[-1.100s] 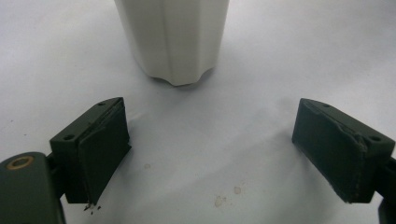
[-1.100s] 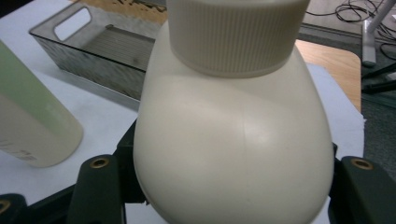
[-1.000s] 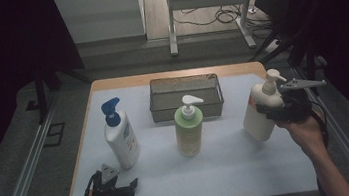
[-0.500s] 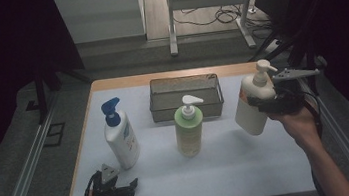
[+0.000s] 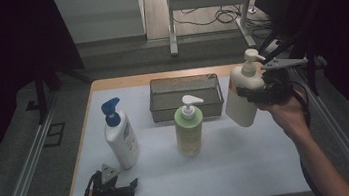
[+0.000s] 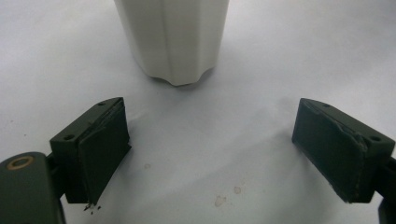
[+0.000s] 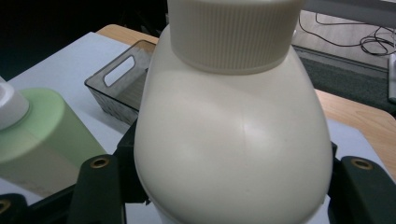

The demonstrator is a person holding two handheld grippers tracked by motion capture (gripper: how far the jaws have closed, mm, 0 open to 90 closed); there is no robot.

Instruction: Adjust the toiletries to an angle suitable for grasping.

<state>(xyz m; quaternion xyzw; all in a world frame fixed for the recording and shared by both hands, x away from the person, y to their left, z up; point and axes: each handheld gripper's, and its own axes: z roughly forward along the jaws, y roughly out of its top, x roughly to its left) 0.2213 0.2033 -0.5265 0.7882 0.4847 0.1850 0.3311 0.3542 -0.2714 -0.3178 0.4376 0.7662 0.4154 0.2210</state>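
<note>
White desk (image 5: 252, 169) cover lies nearest, where the left gripper (image 5: 118, 191) rests with jaws spread wide, holding nothing, just before the blue-pump bottle (image 5: 121, 137). Farther on stands the green bottle (image 5: 189, 126). At the right, the right gripper (image 5: 258, 97) clamps the cream pump bottle (image 5: 242, 94), lifted off the desk and tilted, beside the mesh basket (image 5: 187, 107).

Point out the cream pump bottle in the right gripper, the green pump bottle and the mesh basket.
cream pump bottle (image 5: 240, 105), high view, lower body.
green pump bottle (image 5: 189, 134), high view, body.
mesh basket (image 5: 183, 79), high view, far rim.
</note>
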